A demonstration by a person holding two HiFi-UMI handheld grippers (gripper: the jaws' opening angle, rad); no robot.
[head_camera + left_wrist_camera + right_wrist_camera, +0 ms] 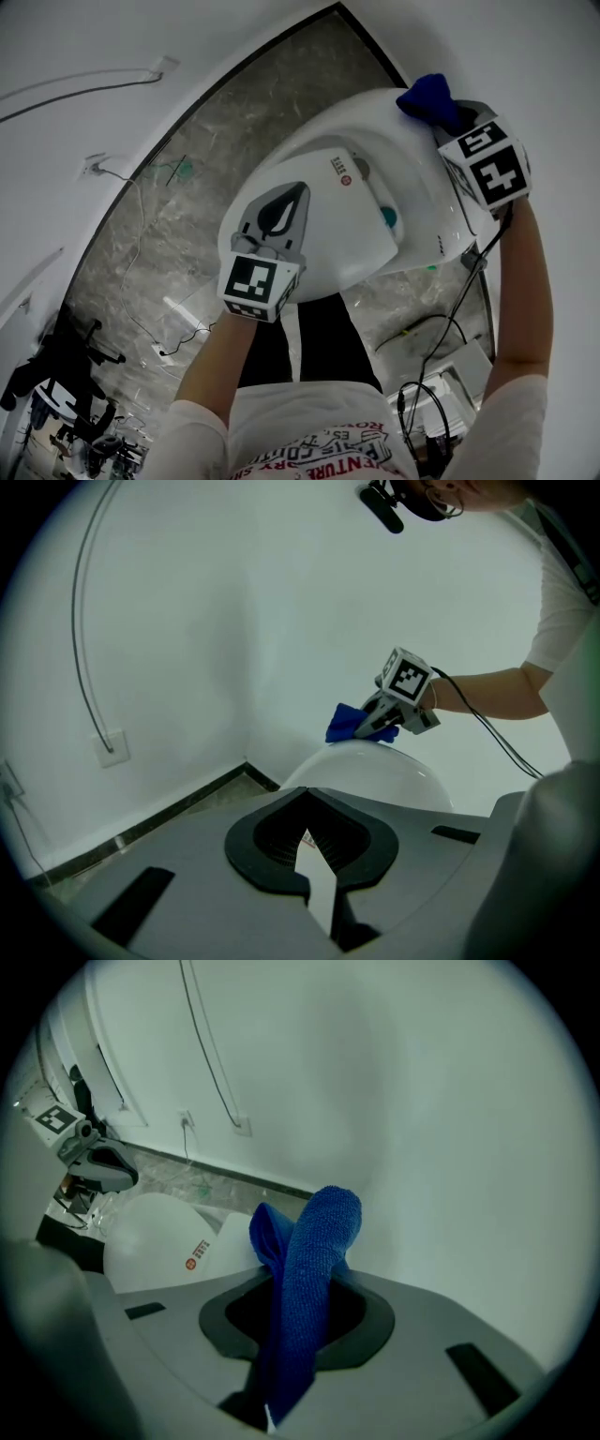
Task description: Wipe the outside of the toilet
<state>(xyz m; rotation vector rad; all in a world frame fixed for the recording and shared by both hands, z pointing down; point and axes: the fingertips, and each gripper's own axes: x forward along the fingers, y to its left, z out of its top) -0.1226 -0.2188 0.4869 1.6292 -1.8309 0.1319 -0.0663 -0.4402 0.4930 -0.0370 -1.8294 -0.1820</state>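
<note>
A white toilet [375,187] with its lid down stands against the white wall. My right gripper [441,117] is shut on a blue cloth [427,97], which rests on the toilet's far top by the wall. From the left gripper view the cloth [349,722] lies on the white dome [375,772], with the right gripper [375,726] behind it. In the right gripper view the cloth [314,1269] stands up out of the jaws and hides them. My left gripper [298,194] hangs shut and empty over the toilet's near end; whether it touches, I cannot tell.
Dark marble floor [187,216] runs left of the toilet, with thin cables on it. A wall socket [112,749] and a curved cable [82,621] are on the white wall. Boxes and wires [441,384] lie beside the person's legs.
</note>
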